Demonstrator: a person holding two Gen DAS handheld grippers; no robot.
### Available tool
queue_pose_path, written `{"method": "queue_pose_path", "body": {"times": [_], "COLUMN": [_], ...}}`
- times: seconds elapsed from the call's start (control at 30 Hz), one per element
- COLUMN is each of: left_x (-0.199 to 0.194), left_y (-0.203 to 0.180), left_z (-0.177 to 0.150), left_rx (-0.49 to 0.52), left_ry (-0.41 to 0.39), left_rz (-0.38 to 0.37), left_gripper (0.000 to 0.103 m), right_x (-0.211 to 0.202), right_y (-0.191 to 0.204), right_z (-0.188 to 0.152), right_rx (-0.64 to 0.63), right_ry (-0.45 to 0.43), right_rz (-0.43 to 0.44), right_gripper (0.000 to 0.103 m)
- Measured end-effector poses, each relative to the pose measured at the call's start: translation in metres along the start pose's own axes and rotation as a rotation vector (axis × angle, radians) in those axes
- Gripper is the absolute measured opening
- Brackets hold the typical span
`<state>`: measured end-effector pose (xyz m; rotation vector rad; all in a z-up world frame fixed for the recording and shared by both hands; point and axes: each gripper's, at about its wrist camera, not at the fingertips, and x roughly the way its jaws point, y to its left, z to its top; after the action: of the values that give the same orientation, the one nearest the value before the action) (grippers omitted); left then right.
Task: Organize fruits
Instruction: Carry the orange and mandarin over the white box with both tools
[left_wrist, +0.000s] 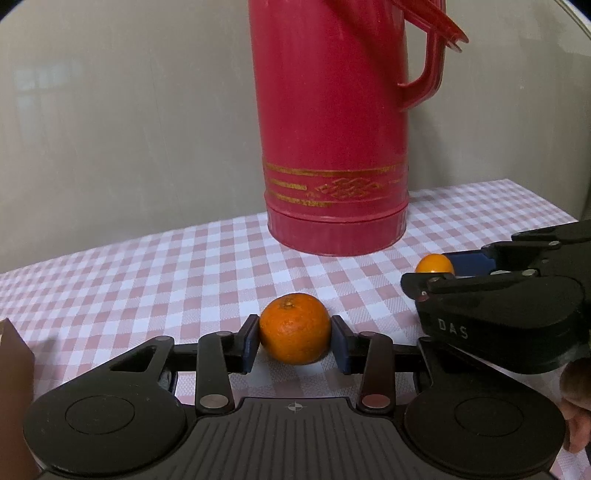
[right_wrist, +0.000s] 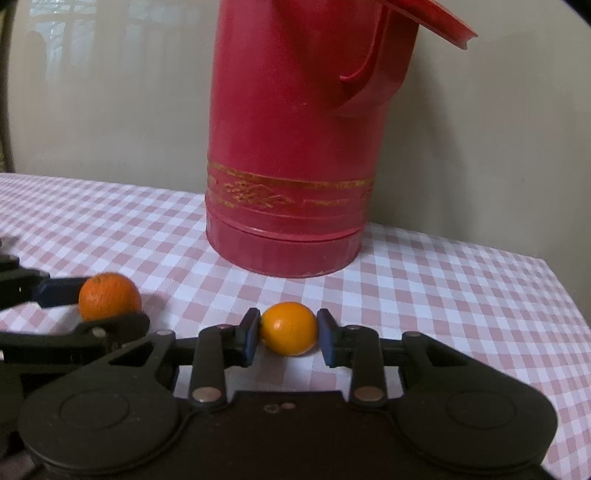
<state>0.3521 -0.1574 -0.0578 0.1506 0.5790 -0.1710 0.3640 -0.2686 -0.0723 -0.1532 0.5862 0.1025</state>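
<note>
Both grippers are down on the checked tablecloth at once, each with a fruit between its blue pads. The left gripper brackets a mandarin: the left pad meets the peel, the right pad looks to be just touching it, so I'd call it gripped, though lightly. The right gripper has a smaller, smoother orange fruit pinched between both pads, and that hold looks firm.

This reads as the grasping step of the tidy-up, two fruits taken together and nothing lifted yet; both sit on the cloth. No bowl or basket shows in either view, so where they belong I cannot tell.

The two fruits lie near each other in the middle of the table, in front of a tall red thermos jug that stands toward the far edge by the wall. A brown box peeks in at the left edge of the left wrist view.

The mandarin is deep orange, pebbled, slightly flattened, stem scar up. The small fruit is yellower, glossy and round, so likely to roll or slip.

The next move probably calls for a straight lift, each clear of the other gripper, since the two tools are crowded side by side and the jug is close behind.
</note>
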Motion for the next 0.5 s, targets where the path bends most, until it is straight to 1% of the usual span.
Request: {"method": "queue_pose_path", "body": {"times": [0.13,0.27,0.5], "left_x": [-0.008,-0.015,-0.035], "left_y": [0.001,0.001,0.003], "left_z": [-0.004,-0.009,-0.021], "left_rx": [-0.005,-0.014,-0.031], "left_ry": [0.0,0.012,0.018], "left_rz": [-0.002,-0.008,-0.006], "left_gripper": [0.04,0.04,0.04], "right_x": [-0.006,-0.016,-0.037], "right_y": [0.002,0.002,0.011], "right_z": [-0.006,-0.012,-0.024], "right_rx": [-0.008,0.004,-0.015], "right_ry": [0.008,0.019,0.039], "right_rz": [-0.015,-0.01,-0.012], "right_gripper": [0.025,0.024,0.024]}}
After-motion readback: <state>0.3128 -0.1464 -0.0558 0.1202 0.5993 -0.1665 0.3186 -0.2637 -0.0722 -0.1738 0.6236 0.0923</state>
